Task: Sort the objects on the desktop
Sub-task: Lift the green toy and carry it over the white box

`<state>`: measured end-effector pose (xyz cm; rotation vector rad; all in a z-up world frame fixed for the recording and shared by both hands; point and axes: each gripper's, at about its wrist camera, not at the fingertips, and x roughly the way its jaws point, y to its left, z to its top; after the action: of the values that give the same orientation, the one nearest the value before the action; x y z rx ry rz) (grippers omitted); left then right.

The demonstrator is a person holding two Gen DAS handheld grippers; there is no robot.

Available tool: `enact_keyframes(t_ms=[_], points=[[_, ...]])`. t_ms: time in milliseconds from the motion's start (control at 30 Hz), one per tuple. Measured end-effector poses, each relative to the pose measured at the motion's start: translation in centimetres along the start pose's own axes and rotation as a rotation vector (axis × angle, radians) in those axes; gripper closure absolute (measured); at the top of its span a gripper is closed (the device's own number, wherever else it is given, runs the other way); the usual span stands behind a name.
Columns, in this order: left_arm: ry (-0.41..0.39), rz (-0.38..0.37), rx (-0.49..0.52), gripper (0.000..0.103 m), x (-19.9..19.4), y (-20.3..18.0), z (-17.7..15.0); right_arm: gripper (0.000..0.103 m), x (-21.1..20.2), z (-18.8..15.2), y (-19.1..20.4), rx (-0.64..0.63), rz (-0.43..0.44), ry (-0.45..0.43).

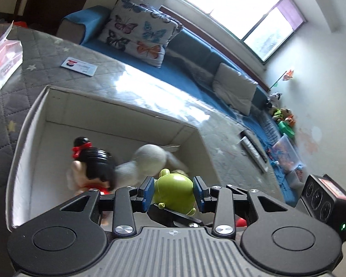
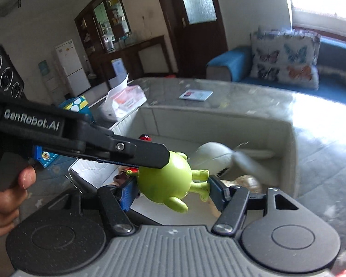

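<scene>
A green round toy figure (image 1: 174, 190) is pinched between the blue pads of my left gripper (image 1: 173, 192), held above an open grey storage box (image 1: 34, 106). In the right wrist view the same green toy (image 2: 167, 180) sits between the pads of my right gripper (image 2: 170, 190), which stand apart with only its legs reaching the right pad, while the left gripper's finger (image 2: 136, 153) presses on it from above left. Inside the box lie a black-haired doll with a red bow (image 1: 92, 161) and a white plush toy (image 1: 147, 159).
The box stands on a grey quilted table (image 1: 64, 53) with a tissue pack (image 1: 2, 62) and a card (image 1: 78, 65). A blue sofa with a butterfly cushion (image 1: 140, 30) lies beyond. A patterned blue box (image 2: 77, 105) stands at the table's left.
</scene>
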<state>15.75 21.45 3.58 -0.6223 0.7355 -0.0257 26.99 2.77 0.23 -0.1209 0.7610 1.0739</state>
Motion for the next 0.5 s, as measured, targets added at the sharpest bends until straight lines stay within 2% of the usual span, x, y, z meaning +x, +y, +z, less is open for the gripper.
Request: enact_keyframes(t_ms=[233, 500], points=[[0.040, 0.028, 0.000, 0.064, 1.3, 0.4, 0.1, 0.037, 2.0, 0.1, -1.9, 0.071, 0.049, 0.065], [0.074, 0.052, 0.025, 0.064, 2.3, 0.0, -0.1, 0.037, 3.3, 0.0, -2.4, 0.042, 0.012, 0.114]])
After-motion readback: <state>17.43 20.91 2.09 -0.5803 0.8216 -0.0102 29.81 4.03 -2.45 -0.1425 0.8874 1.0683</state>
